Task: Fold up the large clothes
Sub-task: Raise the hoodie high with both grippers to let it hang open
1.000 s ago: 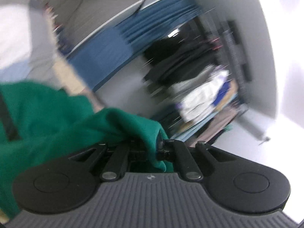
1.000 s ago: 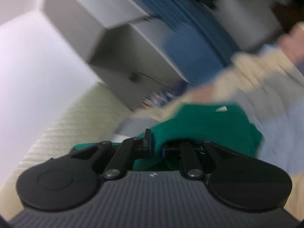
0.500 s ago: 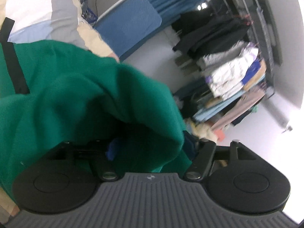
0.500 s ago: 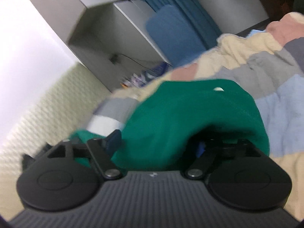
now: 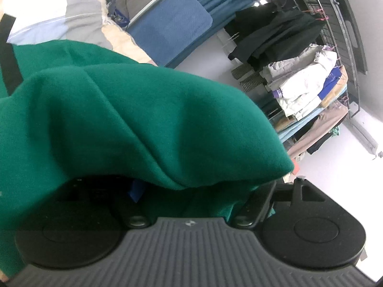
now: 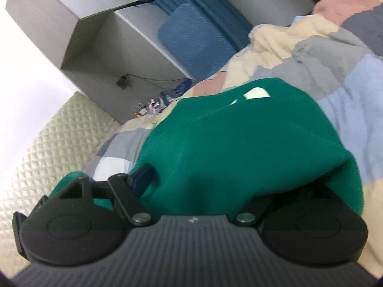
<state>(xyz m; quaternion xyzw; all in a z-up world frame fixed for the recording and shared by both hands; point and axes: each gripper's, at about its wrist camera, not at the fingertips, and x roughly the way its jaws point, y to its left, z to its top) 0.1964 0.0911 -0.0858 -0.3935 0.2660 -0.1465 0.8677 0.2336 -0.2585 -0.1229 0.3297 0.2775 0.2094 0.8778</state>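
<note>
— Green garment [image 6: 239,148]: where's it lying?

— On the patchwork quilt [image 6: 335,67], bunched up and draped right over both tools.

— Are the tongs gripping it?

— No. The left gripper [image 5: 198,191] has its fingers spread wide, with cloth sagging loose between them. The right gripper [image 6: 203,191] is spread apart too, one blue pad [image 6: 142,177] poking out beside the fabric.

— Anything behind?

— A clothes rack [image 5: 311,76] and a blue cushion [image 6: 191,35].
</note>
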